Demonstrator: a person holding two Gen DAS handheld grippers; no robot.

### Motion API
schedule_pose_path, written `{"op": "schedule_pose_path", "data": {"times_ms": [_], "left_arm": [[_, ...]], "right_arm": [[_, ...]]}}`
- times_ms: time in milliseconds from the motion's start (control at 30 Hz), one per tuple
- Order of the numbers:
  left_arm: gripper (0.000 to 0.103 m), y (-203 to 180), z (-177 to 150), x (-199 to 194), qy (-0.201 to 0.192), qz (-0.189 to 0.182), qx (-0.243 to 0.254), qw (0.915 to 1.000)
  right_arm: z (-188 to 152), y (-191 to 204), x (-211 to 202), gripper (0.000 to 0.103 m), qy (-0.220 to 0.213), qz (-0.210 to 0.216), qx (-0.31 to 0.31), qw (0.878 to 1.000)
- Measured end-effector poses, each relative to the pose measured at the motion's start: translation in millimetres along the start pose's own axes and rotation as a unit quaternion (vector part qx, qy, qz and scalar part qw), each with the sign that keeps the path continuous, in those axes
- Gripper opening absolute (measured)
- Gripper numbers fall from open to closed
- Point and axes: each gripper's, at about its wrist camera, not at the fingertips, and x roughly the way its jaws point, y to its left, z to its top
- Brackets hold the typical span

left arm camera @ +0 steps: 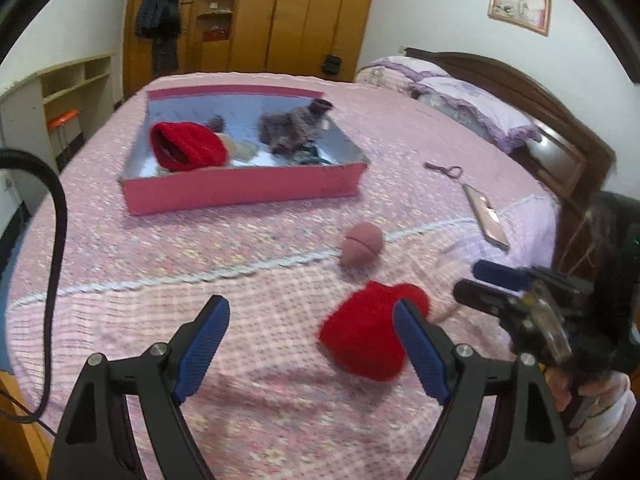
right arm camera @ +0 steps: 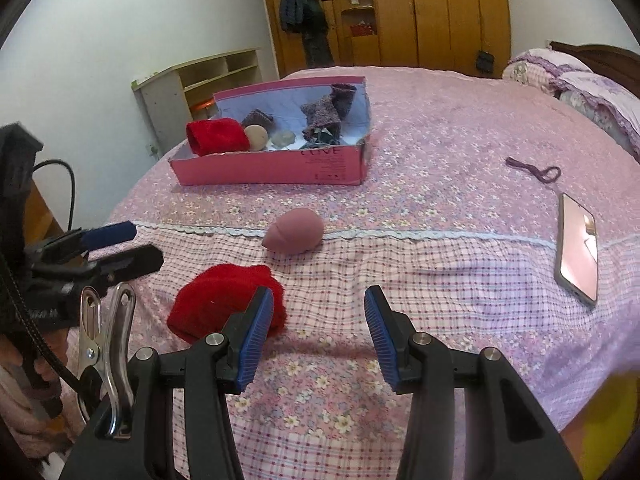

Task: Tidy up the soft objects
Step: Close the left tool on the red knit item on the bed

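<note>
A pink box (left arm camera: 244, 192) (right arm camera: 272, 170) stands on the bed and holds a red knit piece (left arm camera: 188, 146) (right arm camera: 218, 136), grey-purple knit pieces (left arm camera: 292, 124) (right arm camera: 324, 114) and a beige sponge (right arm camera: 256, 137). A loose red knit piece (left arm camera: 364, 332) (right arm camera: 224, 300) lies on the bedspread near me. A pink egg-shaped sponge (left arm camera: 362, 244) (right arm camera: 296, 230) lies just beyond it. My left gripper (left arm camera: 312, 320) is open and empty, left of the red piece; it also shows in the right wrist view (right arm camera: 132, 246). My right gripper (right arm camera: 320, 308) is open and empty, right of the red piece; it also shows in the left wrist view (left arm camera: 476, 280).
A phone (left arm camera: 486, 216) (right arm camera: 578, 248) lies on the bed at the right. A purple cord (left arm camera: 444, 169) (right arm camera: 534, 170) lies beyond it. Pillows (left arm camera: 460, 100) and the headboard are at the far right. A wardrobe (left arm camera: 256, 16) and a shelf unit (right arm camera: 200, 80) stand behind the bed.
</note>
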Motion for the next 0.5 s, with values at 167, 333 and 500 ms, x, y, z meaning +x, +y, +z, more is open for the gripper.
{"op": "schedule_pose_path", "data": {"times_ms": [167,333,500], "left_arm": [[0.087,-18.6,-7.7,8.5,0.011,-0.028,0.022,0.9993],[0.087,-34.3,-15.3,25.6,0.028,-0.028,0.046,0.9982],[0.087,-41.3,-19.5,41.0,0.031,0.000,0.062,0.9976]], "right_arm": [[-2.6,-11.1,-2.2,0.048,0.000,-0.004,0.015,1.000],[-5.5,-20.9,-5.5,0.048,-0.002,-0.009,0.024,1.000],[-9.5,-27.9,-4.9,0.048,-0.001,-0.010,0.032,0.999]]}}
